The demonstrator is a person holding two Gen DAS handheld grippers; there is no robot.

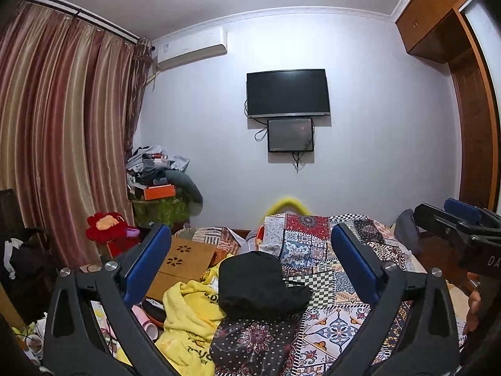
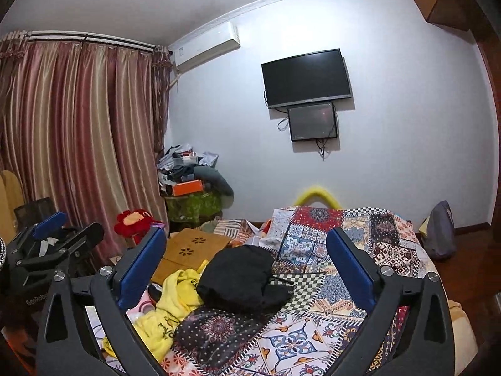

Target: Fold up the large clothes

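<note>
Facing the patchwork quilt (image 1: 316, 244) on the bed, I see the black garment (image 1: 256, 282) bundled on its left part, just right of the yellow garment (image 1: 191, 310), long axis running away from me. My left gripper (image 1: 250, 269) and right gripper (image 2: 247, 269), both spread wide and empty, frame that bundle dead ahead; neither looks clearly nearer.

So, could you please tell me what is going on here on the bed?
A person is holding a gripper in each hand over a bed covered by a patchwork quilt. Both the left gripper and the right gripper are wide open with nothing between their fingers. A black garment lies in a folded bundle on the quilt, straight ahead of both. A crumpled yellow garment lies beside it, not yet folded.
</note>
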